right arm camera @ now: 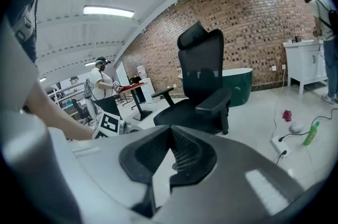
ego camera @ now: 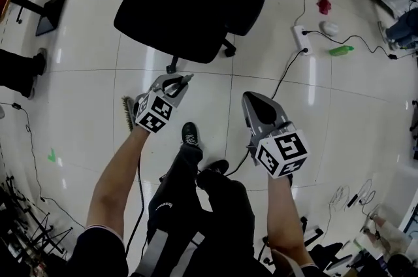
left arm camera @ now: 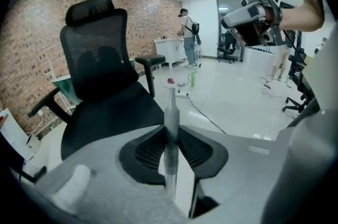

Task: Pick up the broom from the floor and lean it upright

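My left tongs [left arm camera: 170, 136] clench the broom [left arm camera: 170, 109] near its handle tip, with the bristles [ego camera: 127, 106] beside my wrist. Right tongs [right arm camera: 170, 151] are closed and empty. The pole looks light, stiff and smooth, so I expect it to swivel.

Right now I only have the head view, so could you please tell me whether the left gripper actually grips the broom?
Observer: Yes, the left gripper is shut on the broom handle, its pads pressing from both sides.
Operator: Thank you; does the right gripper hold anything?
Observer: No, the right gripper is shut with nothing between its jaws.
Operator: What lies beyond the handle?
Observer: A black office chair, with a brick wall behind it.
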`<state>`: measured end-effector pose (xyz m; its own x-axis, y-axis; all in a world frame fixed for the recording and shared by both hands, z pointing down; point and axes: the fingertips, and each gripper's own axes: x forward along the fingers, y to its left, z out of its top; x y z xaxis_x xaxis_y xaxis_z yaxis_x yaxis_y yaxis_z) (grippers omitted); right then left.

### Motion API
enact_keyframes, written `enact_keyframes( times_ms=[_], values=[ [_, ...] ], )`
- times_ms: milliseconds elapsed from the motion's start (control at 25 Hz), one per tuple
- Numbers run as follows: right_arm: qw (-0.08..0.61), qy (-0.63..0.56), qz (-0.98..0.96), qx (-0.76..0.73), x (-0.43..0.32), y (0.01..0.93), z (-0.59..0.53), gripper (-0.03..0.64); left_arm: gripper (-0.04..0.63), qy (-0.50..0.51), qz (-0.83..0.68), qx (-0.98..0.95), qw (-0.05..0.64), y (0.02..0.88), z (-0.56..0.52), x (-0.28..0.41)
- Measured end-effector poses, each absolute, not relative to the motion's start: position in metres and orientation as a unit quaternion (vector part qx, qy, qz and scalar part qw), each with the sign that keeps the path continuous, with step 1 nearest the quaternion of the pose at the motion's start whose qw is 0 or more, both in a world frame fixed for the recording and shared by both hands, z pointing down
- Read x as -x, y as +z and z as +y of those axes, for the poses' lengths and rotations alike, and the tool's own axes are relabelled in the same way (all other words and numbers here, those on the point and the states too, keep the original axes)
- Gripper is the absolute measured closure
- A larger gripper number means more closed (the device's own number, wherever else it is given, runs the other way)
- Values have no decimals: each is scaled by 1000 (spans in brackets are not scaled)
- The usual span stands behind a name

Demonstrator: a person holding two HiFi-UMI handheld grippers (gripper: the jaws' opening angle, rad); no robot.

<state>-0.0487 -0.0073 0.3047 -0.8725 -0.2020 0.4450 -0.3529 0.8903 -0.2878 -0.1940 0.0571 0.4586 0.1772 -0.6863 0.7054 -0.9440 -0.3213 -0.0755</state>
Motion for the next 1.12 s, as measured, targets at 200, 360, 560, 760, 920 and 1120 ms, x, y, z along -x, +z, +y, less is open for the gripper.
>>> enact_keyframes(
  times_ms=[200,360,560,760,920,1120],
  values=[
    [215,169,-956,-109,97,276,16,614,511,312,-609,-702,197,417,85,263],
    [221,155,-960,-76,149,252,38,614,511,293,-649,-672,204,387,109,317],
    [231,125,-965,-27,207,225,60,614,509,265,-699,-629,213,358,139,376],
    [236,105,-966,13,255,206,73,614,506,249,-734,-592,221,336,161,423],
    [238,100,-965,44,285,203,77,614,505,242,-754,-566,230,327,168,454],
    [237,107,-962,85,326,209,63,614,505,230,-775,-537,240,321,158,489]
  ],
)
